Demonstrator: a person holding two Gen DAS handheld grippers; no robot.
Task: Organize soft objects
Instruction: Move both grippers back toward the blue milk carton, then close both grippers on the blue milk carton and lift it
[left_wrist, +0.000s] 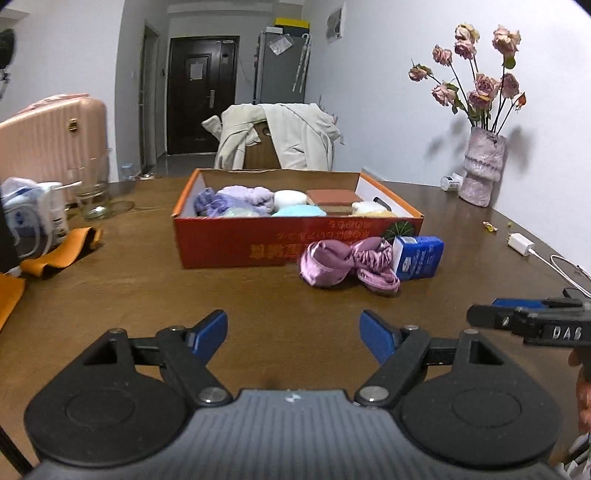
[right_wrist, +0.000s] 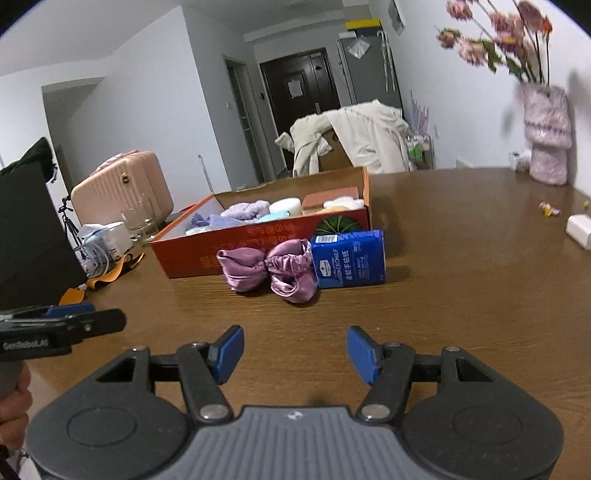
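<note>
Blue pads on the left gripper (left_wrist: 293, 334) and right gripper (right_wrist: 294, 350) stand apart, holding nothing, low over the brown table (left_wrist: 147, 288). Farther on, the pink satin cloth (right_wrist: 267, 267) lies long side to side, touching 1 blue pack (right_wrist: 349, 258), before the orange box (left_wrist: 229, 240) of soft things.

The right claw (right_wrist: 294, 353) hangs open and empty over the brown wooden surface (right_wrist: 461, 295), facing a crumpled purple satin cloth (right_wrist: 267, 267).

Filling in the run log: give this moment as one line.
left gripper: open, empty | right gripper: open, empty | pink satin cloth: on table by orange box | blue tissue pack: beside cloth
</note>
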